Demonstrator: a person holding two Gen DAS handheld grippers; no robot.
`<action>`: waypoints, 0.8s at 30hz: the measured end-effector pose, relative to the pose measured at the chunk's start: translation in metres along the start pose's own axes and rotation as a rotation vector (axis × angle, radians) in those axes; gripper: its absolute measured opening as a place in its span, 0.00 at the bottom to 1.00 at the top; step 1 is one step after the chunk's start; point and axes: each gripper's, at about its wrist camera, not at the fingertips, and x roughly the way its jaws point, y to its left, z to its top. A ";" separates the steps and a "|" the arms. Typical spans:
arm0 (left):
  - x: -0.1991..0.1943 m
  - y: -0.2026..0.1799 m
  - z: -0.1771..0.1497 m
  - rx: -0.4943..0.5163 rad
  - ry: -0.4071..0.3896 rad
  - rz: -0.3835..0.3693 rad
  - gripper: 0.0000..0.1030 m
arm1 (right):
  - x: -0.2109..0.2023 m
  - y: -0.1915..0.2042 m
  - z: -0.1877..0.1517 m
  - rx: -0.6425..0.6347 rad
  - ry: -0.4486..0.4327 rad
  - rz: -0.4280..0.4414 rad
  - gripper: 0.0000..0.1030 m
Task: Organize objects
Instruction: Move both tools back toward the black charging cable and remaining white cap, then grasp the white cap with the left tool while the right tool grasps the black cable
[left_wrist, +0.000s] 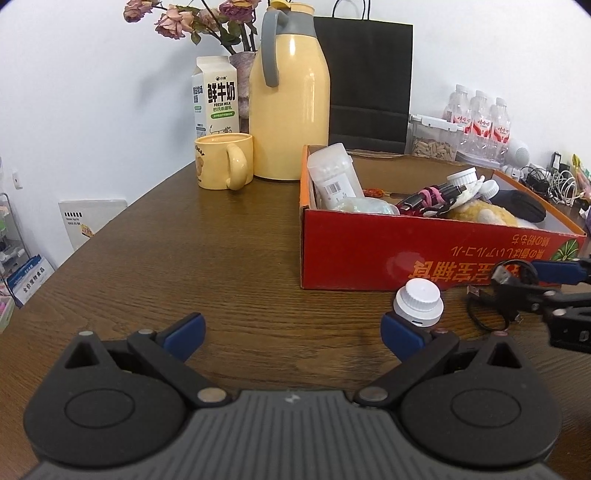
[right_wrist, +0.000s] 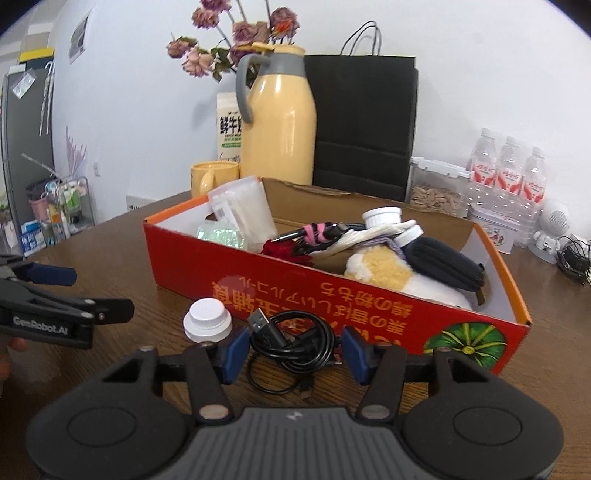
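A coiled black USB cable (right_wrist: 295, 334) lies on the wooden table (left_wrist: 184, 266) in front of the red cardboard box (right_wrist: 207, 269). My right gripper (right_wrist: 293, 350) has its blue pads against both sides of the coil and is shut on it. In the left wrist view the right gripper (left_wrist: 532, 286) reaches in from the right edge, with the cable (left_wrist: 484, 314) under it. A small white capped bottle (left_wrist: 417, 302) stands just left of the cable, beside my left gripper's right finger. My left gripper (left_wrist: 291, 332) is open with only bare table between its fingers.
The red box (left_wrist: 369, 258) holds a plastic jar, cables, white caps, a plush toy and a dark pouch. Behind it stand a yellow thermos (left_wrist: 291, 96), a yellow mug (left_wrist: 221, 162), a milk carton, a black paper bag, a food container and water bottles.
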 end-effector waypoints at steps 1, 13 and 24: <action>0.000 -0.002 0.000 0.007 0.000 0.003 1.00 | -0.003 -0.002 -0.001 0.007 -0.004 -0.002 0.52; 0.016 -0.040 0.013 0.088 0.051 -0.037 1.00 | -0.020 -0.033 -0.008 0.090 -0.034 -0.047 0.52; 0.034 -0.068 0.028 0.113 0.034 -0.032 1.00 | -0.023 -0.042 -0.013 0.108 -0.039 -0.047 0.53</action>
